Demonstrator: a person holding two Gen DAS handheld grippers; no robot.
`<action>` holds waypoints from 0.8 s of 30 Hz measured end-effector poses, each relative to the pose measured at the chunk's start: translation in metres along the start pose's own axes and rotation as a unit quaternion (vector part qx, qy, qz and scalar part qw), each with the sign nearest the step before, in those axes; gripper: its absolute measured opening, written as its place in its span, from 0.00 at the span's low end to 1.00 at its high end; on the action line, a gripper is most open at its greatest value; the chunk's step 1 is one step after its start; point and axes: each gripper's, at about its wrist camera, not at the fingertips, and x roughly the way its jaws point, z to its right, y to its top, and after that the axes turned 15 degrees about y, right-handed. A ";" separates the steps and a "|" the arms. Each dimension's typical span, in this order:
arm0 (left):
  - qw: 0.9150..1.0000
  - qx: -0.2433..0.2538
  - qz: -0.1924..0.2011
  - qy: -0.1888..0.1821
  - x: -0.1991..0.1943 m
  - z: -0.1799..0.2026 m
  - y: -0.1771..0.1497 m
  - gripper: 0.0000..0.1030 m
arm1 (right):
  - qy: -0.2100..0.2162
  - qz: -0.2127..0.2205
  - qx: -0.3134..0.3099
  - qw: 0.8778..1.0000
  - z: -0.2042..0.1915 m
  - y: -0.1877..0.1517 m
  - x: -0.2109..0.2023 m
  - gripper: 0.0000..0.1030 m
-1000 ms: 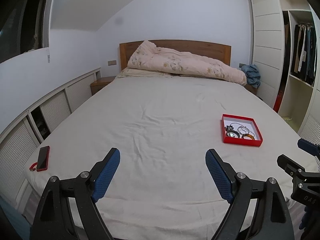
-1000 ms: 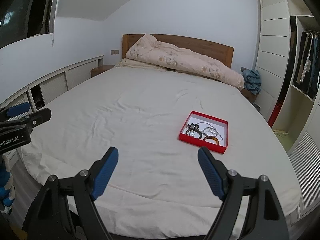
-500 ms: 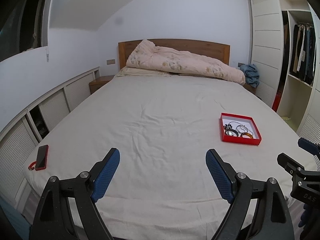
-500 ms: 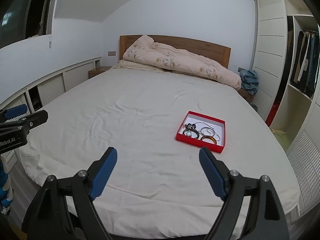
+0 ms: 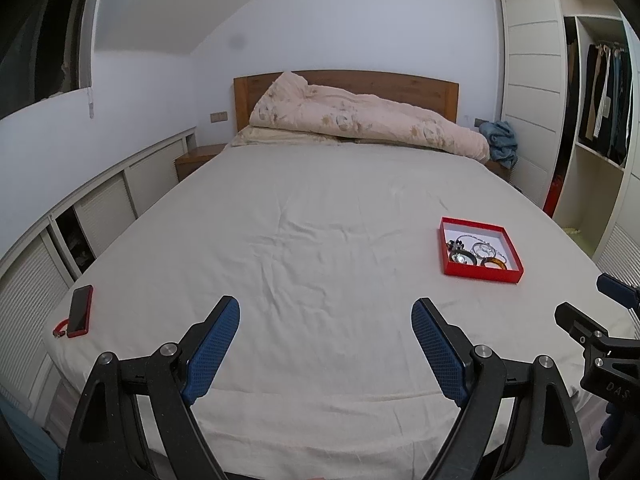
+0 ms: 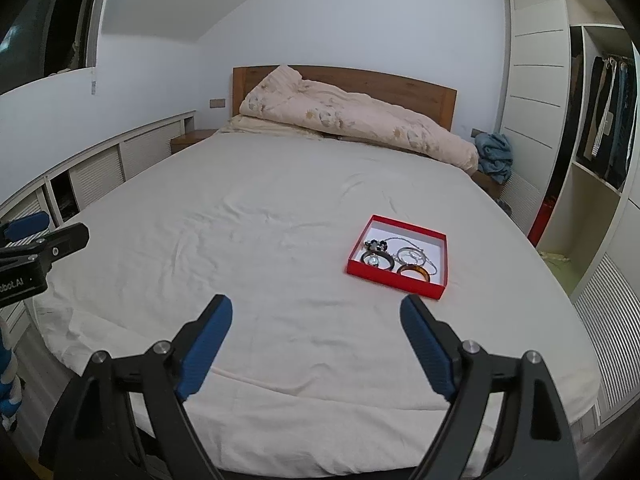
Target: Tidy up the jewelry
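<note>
Two hand-held grippers hang over the foot of the bed [image 5: 320, 216], both wide open and empty; your right hand-held gripper [image 6: 316, 320] has just been opening, nothing between its jaws. The left hand-held gripper [image 5: 326, 322] hasn't shifted. The red box [image 6: 396, 280] with the jewelry [image 6: 396, 258] sits well ahead, so you probably reach next.

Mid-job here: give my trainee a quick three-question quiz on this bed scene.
1. True or false: the red box lies on the bed with jewelry inside.
2. Which is empty: A) the left tool, B) the right tool, C) both?
3. What lies near the bed's left edge in the left view?

Key: 1 true; 2 C; 3 the phone.
</note>
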 end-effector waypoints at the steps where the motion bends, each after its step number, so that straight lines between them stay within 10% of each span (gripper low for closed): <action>1: 1.000 0.000 -0.001 -0.001 0.001 0.000 0.000 0.84 | 0.000 -0.001 0.001 1.000 0.000 -0.001 0.001 0.83; 24: 0.999 0.017 -0.028 -0.009 0.020 0.013 -0.010 0.84 | 0.000 -0.028 0.019 0.999 0.015 -0.015 0.025 0.84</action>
